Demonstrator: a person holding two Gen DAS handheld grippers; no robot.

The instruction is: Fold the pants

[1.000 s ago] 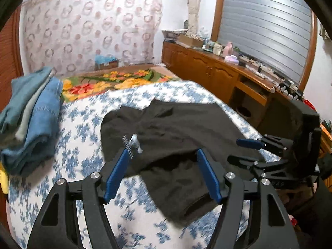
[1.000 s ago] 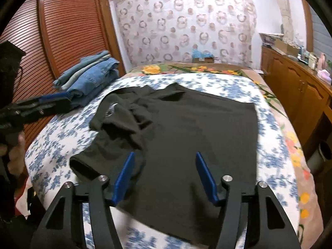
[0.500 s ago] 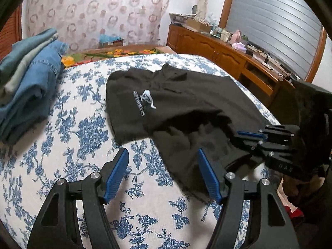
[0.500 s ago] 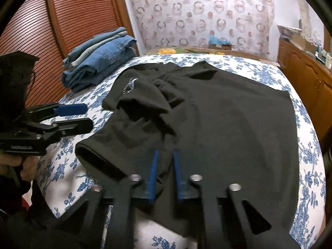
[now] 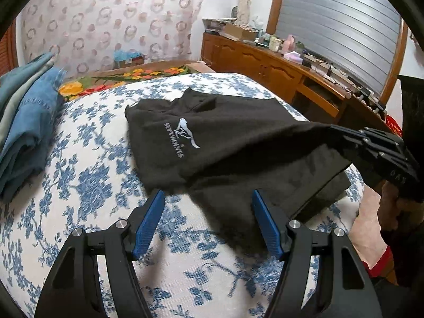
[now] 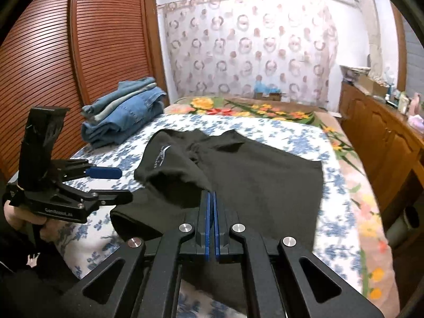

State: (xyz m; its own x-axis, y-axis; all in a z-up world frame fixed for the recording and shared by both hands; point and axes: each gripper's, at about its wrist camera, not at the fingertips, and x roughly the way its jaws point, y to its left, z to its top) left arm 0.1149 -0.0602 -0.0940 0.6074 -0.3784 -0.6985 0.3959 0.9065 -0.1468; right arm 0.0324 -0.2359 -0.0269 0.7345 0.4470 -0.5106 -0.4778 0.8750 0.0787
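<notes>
A black pair of pants [image 5: 225, 143] with a white logo lies on the blue-flowered bed [image 5: 87, 175]; it also shows in the right wrist view [image 6: 251, 175]. My right gripper [image 6: 211, 196] is shut on a fold of the black fabric and lifts it off the bed; it also shows at the right of the left wrist view [image 5: 334, 128]. My left gripper [image 5: 208, 202] is open and empty, just above the near edge of the pants. It shows open at the left of the right wrist view [image 6: 124, 184].
A stack of folded blue jeans [image 6: 124, 111] lies at the bed's far left [image 5: 23, 122]. A wooden sideboard [image 5: 278, 71] with clutter runs along the right wall. A slatted wooden wardrobe [image 6: 66, 53] stands at the left. A floral blanket [image 6: 251, 108] lies at the bed's far end.
My right gripper closed on the black fabric and raised it, pulling the cloth taut to the right. My left gripper stayed open and moved nearer the pants' front edge.
</notes>
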